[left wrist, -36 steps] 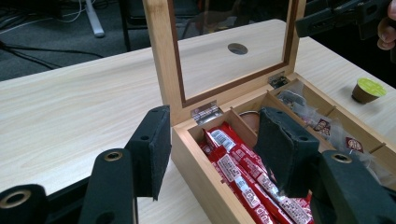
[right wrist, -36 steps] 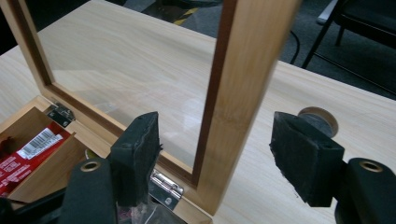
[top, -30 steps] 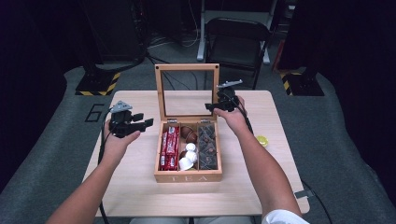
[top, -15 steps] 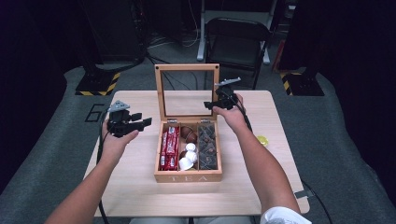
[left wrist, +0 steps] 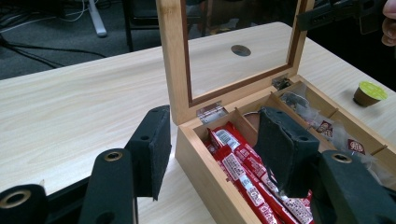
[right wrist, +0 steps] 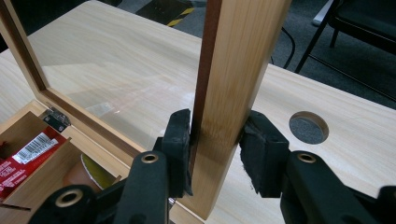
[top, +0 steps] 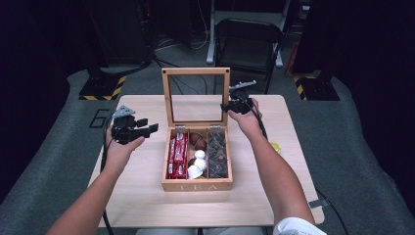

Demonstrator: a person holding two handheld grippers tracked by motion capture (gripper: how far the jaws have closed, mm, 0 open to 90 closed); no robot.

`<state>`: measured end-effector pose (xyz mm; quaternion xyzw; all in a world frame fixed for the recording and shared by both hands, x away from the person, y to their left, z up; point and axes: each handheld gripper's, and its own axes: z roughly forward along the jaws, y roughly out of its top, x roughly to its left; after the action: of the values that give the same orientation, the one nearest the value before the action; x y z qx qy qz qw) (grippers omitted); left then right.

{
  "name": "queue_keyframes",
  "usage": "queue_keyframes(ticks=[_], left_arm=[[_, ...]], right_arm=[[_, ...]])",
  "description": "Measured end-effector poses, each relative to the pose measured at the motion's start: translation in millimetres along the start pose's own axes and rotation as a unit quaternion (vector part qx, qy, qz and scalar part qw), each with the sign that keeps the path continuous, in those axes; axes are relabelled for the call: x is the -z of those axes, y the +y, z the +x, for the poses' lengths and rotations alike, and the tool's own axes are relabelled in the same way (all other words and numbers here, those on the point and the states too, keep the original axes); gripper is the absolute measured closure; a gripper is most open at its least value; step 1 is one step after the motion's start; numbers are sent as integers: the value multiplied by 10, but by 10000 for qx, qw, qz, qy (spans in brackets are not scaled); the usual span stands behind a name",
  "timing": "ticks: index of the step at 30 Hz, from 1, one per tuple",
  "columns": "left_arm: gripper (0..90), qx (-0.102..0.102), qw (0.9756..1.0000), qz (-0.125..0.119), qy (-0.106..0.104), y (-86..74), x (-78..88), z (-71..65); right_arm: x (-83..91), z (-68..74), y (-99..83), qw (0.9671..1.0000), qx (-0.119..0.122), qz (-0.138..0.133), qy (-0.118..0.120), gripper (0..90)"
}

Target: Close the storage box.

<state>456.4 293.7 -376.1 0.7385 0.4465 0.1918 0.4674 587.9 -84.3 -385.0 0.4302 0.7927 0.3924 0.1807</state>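
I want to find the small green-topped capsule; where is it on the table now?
In the high view, the green-topped capsule sits on the table right of the tea box, just beyond the person's right forearm.

Lid frame [right wrist: 233, 93]: top ran past the right gripper view's upper edge.
Tea box [left wrist: 219, 186]: near end cut by the left gripper view's lower edge.
Red packets [left wrist: 247, 172]: partly hidden behind a black jaw; print too small to read.
Right compartment contents [top: 217, 152]: too dark and small to identify.
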Motion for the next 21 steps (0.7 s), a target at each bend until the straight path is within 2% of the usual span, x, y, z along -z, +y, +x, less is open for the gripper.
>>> queue_keyframes(ticks=[5,6,7,9,12,13,17,21], left_arm=[[449,1,10000,-3,2,3,5,3],[450,-4,10000,-1,6,4,4,5],[450,-3,10000,-9,23,2,-1,7],[449,-7,10000,6,27,3,-4,11],[450,-17,10000,17,21,8,-18,6],[450,-5,10000,19,21,14,-27,-1],[450,-27,10000,-1,22,59,-54,-27],[450,-67,9999,-90,21,162,-76,-56]], right_arm=[[23,16,-6,10000,-6,-15,0,641],[28,11,-11,10000,79,-32,15,642],[41,24,-15,10000,43,-26,1,643],[61,30,-30,9999,152,-75,26,645],[102,59,-60,9998,137,-128,18,650],[106,58,-68,9996,203,-171,27,651],[168,96,-126,9994,205,-263,40,656],[214,121,-183,9988,309,-388,57,655]])
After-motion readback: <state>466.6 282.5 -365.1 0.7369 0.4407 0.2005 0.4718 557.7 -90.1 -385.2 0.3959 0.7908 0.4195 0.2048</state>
